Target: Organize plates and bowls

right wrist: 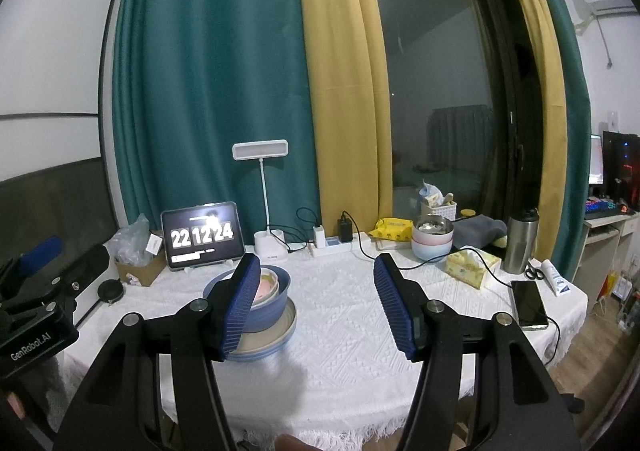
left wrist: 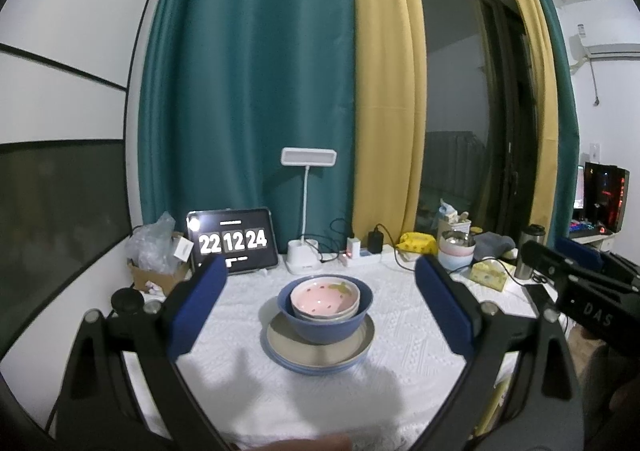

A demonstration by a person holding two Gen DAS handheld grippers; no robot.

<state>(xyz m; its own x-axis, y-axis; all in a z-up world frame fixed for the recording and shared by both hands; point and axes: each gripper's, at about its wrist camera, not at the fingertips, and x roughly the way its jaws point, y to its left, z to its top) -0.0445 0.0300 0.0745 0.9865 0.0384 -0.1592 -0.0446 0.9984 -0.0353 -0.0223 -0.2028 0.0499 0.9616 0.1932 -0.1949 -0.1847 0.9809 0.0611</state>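
Plates and bowls form one stack on the white tablecloth [left wrist: 400, 291]: two plates [left wrist: 320, 349] at the bottom, a blue bowl [left wrist: 326, 325] on them, a pink bowl [left wrist: 324, 295] nested inside it.

Going left to right in the left wrist view, a cardboard box [left wrist: 154, 277] sits at ten o'clock from the stack, a tablet [left wrist: 233, 241] showing a clock at eleven, a white desk lamp [left wrist: 306, 211] at twelve, a second stack of pastel bowls [left wrist: 456, 253] at two.

The left gripper [left wrist: 320, 305] has its pads wide apart, the stack between them but untouched. The right gripper [right wrist: 316, 307], fingers also apart and empty, hangs with the stack at its nine o'clock, partly behind its left finger [right wrist: 240, 305].
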